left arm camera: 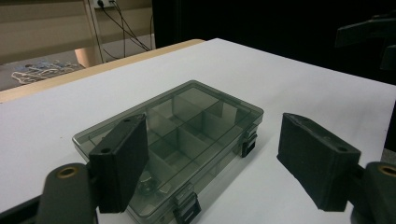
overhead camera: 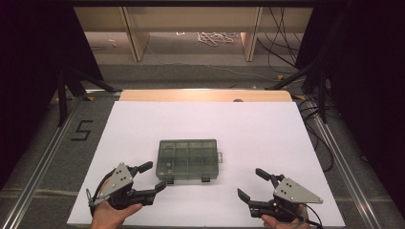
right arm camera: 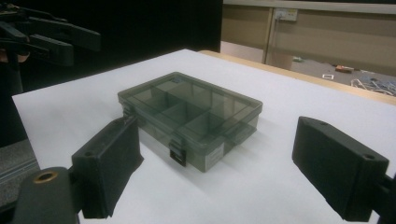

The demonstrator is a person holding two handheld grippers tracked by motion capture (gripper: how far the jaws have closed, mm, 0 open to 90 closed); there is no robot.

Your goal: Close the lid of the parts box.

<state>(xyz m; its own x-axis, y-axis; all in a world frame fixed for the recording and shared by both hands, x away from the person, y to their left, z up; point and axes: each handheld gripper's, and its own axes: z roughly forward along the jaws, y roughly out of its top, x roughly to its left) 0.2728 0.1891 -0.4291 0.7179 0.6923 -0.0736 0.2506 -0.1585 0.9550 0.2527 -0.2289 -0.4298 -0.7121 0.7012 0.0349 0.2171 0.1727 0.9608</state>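
I am holding my left gripper (overhead camera: 154, 176) with its jaws spread wide and nothing between them; the black pads are touching no object. My right gripper (overhead camera: 250, 183) is likewise standing open and empty, its two jaws well apart above the white sheet (overhead camera: 143, 124).

The compartment box (overhead camera: 187, 159) is lying flat near the middle of the sheet, lid closed. From my left gripper it is sitting at about one o'clock, just beside the upper jaw tip, though from above I cannot quite tell whether that tip is clear of the box's corner. In the left gripper view the box (left arm camera: 187, 140) is lying straight ahead at twelve o'clock, partly behind the left jaw. From my right gripper it is lying at about ten o'clock, near but apart; in the right gripper view the box (right arm camera: 189, 116) is showing between the jaws, farther off.

The box is a shallow rectangle of smoky, see-through plastic, divided inside by thin walls into small cells, with two dark latches (left arm camera: 187, 210) on its near long edge and a pale label (right arm camera: 215, 155) on one short side. My jaws are matte black blocks with screw holes, and a grey three-cornered plate (overhead camera: 297, 190) is riding on top of my right gripper. The sheet is smooth and is covering a pale wooden tabletop (overhead camera: 205, 95).
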